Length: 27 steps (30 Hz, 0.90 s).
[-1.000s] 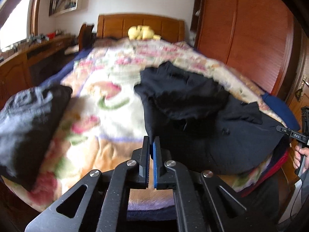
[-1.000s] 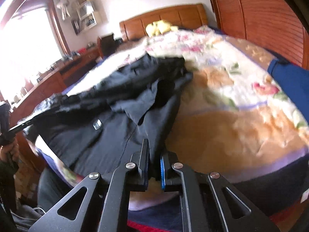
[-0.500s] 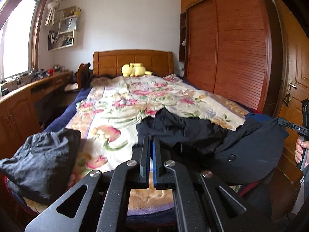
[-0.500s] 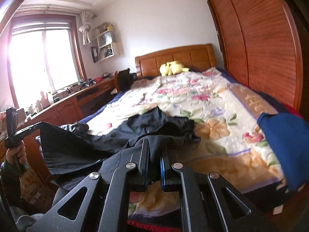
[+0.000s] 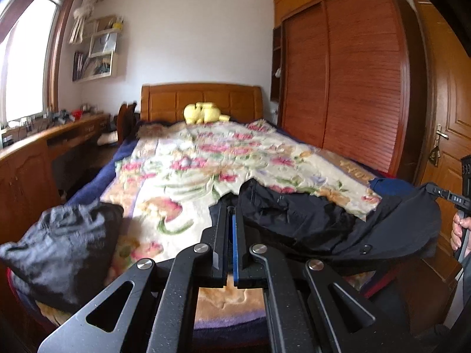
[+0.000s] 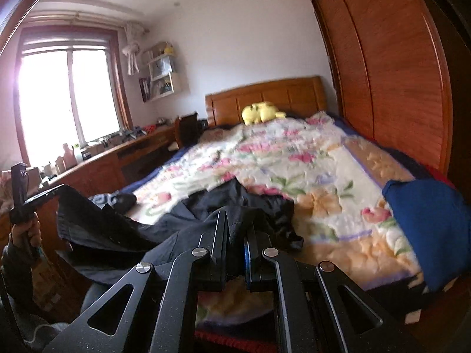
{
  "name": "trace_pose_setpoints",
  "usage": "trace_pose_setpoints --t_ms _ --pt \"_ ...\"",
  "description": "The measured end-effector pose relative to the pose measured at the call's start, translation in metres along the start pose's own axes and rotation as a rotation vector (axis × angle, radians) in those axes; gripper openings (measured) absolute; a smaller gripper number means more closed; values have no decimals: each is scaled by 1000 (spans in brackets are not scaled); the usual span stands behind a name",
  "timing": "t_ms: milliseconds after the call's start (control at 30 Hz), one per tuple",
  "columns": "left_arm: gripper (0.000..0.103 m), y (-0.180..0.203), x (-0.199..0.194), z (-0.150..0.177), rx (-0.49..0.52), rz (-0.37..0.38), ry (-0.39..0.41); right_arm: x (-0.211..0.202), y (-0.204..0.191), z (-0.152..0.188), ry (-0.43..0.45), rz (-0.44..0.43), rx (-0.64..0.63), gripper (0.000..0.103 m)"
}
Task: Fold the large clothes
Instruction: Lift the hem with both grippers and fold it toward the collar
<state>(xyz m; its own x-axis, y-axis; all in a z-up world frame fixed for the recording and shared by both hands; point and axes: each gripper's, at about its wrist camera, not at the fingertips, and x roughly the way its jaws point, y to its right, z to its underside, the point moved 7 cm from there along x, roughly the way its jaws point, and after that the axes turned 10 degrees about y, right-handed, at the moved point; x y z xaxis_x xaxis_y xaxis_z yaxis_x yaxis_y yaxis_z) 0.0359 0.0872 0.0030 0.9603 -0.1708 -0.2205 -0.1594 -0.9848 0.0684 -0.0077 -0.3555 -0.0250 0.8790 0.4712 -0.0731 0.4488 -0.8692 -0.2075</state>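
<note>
Both grippers have come up since a second ago, so the black garment [image 5: 318, 223] that was lying in a heap on the floral blanket [image 5: 188, 176] now hangs stretched between them over the foot of the bed [image 6: 265, 94], its far part still lying on the blanket. My left gripper [image 5: 230, 214] is clenched on 1 edge of the fabric, and my right gripper [image 6: 235, 223] is pinched on the other edge with cloth bunched between the fingers. Over on the left there's a grey bundle of clothes [image 5: 61, 247] near the bed corner, and a blue folded item [image 6: 426, 223] sits on the right side
</note>
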Motion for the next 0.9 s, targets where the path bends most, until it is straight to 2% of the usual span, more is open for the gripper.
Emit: trace_pose_setpoints --t_ms 100,267,467,633,767,900 --pt "2 -8 20 24 -24 -10 -57 18 12 24 -49 13 32 8" --pt "2 -17 48 52 -32 -37 -106 58 34 52 -106 16 97 8" --pt "2 -33 100 75 -51 -58 -160 124 50 64 -170 39 125 8" --pt "2 -38 141 70 -20 -71 -172 176 51 52 -177 59 67 8" --pt "2 -39 172 50 1 -73 -163 224 54 30 -170 55 -3 8" --pt "2 -44 214 24 69 -102 -157 284 57 1 -160 53 -92 8"
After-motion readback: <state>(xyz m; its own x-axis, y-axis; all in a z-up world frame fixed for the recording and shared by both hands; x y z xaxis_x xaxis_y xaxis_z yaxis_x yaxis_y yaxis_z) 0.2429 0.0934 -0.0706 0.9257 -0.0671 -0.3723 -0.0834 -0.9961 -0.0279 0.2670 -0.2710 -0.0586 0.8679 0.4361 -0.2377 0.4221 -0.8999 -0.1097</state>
